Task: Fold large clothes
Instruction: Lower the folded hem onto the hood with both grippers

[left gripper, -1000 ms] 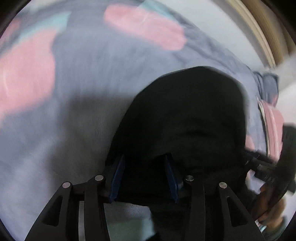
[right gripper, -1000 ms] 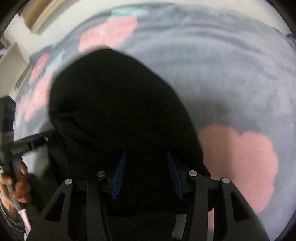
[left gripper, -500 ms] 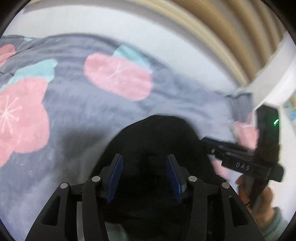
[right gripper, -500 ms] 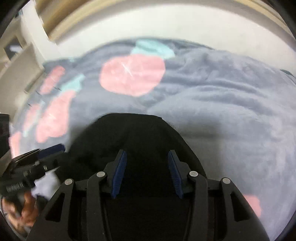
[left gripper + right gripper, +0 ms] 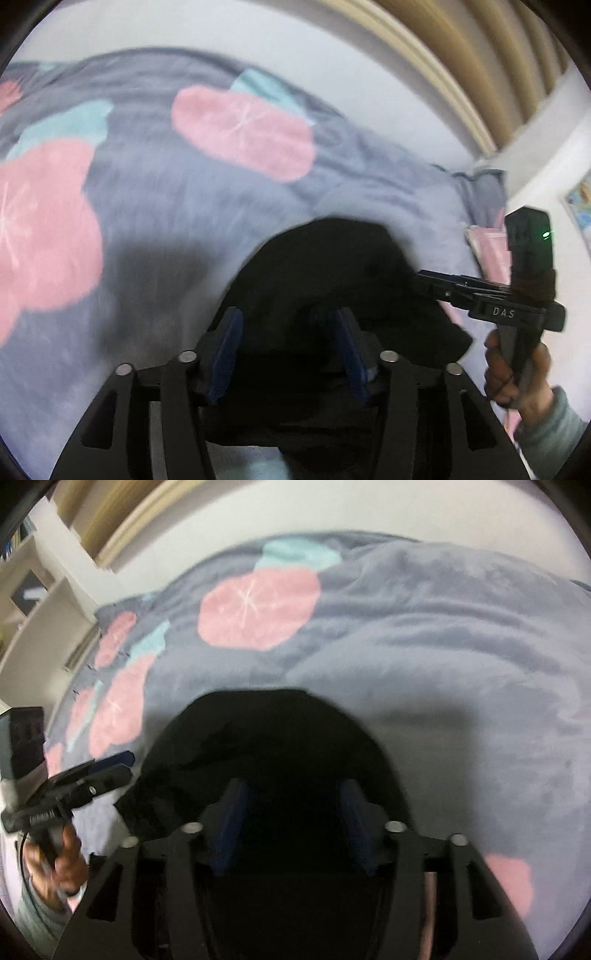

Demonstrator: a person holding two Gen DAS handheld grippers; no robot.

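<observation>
Black garment (image 5: pixel 332 266) bunched in a dark mound on the blanket (image 5: pixel 155 206), filling the lower centre of both wrist views, from about 12 o'clock of each pair of fingers down to 6 o'clock under the camera. Draped between and around the blue pads (image 5: pixel 226 350) of the left tongs (image 5: pixel 286 347); fingers stand apart with cloth in the gap, but whether actually pinching it cannot be told. Same for the right tongs (image 5: pixel 291 823): pads (image 5: pixel 354 823) spread, black fabric (image 5: pixel 280 738) lying across the gap, grip not readable.

In the left view, right tongs (image 5: pixel 417 278) reaching in from 3 o'clock, tips touching the garment's edge, handle held in a bare hand (image 5: pixel 517 373) with a grey cuff. In the right view, left tongs (image 5: pixel 127 762) at 9 o'clock, tips just beside the cloth's edge, hand (image 5: pixel 59 864) below.

Grey blanket (image 5: pixel 443 657) with pink flower shapes (image 5: pixel 258 609) and teal patches spread over the bed. Pale wall (image 5: pixel 258 37) behind at 12 o'clock, wooden trim (image 5: pixel 480 55) at 1 o'clock in the left view, white shelving (image 5: pixel 37 602) at 10 o'clock in the right view. Both pictures somewhat blurred.
</observation>
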